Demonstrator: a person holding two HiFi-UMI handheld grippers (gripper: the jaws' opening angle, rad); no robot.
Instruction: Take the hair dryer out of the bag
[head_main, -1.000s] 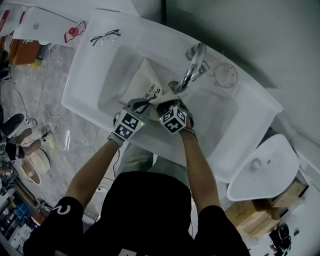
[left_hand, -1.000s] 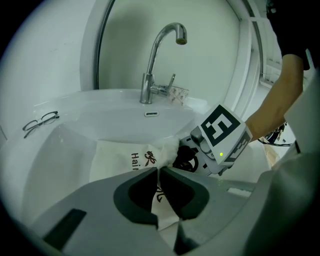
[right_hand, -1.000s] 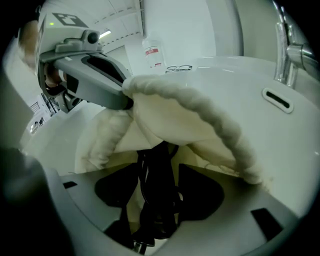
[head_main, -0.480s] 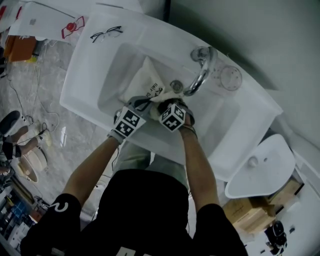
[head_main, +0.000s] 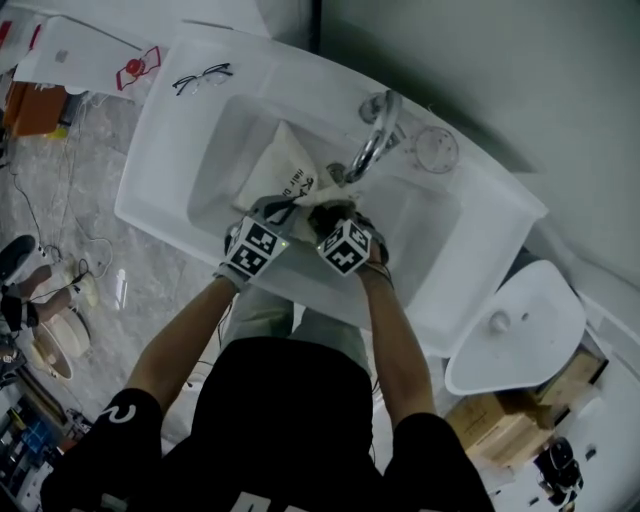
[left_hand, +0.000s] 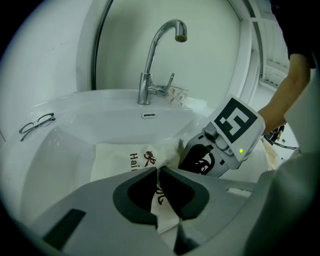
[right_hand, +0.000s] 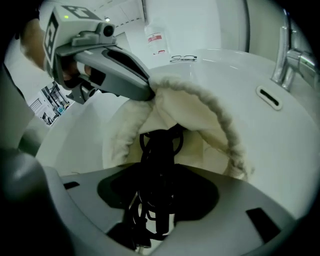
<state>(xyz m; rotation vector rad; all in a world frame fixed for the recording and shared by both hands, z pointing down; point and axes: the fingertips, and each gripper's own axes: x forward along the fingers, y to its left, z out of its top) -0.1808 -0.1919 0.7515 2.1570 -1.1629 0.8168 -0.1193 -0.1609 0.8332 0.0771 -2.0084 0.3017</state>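
The black hair dryer (right_hand: 159, 150), its cord looped round it, sticks out of the mouth of the cream drawstring bag (right_hand: 200, 115), which lies in the basin of the white sink (head_main: 160, 185). The right tool (right_hand: 159, 187) has just been closing and now pinches the hair dryer between its pads at the sink's near side. The left tool (left_hand: 156, 172) is pressed together on the bag's rim just beside it. A chrome faucet (head_main: 372, 140) stands on the sink's back edge, and eyeglasses (head_main: 201, 77) lie on its far left corner.

Faucet (head_main: 375, 140) arching over the sink's (head_main: 430, 230) back rim, bag (head_main: 282, 172) filling its left half, right half open, glasses (head_main: 202, 77) lying on the left ledge.
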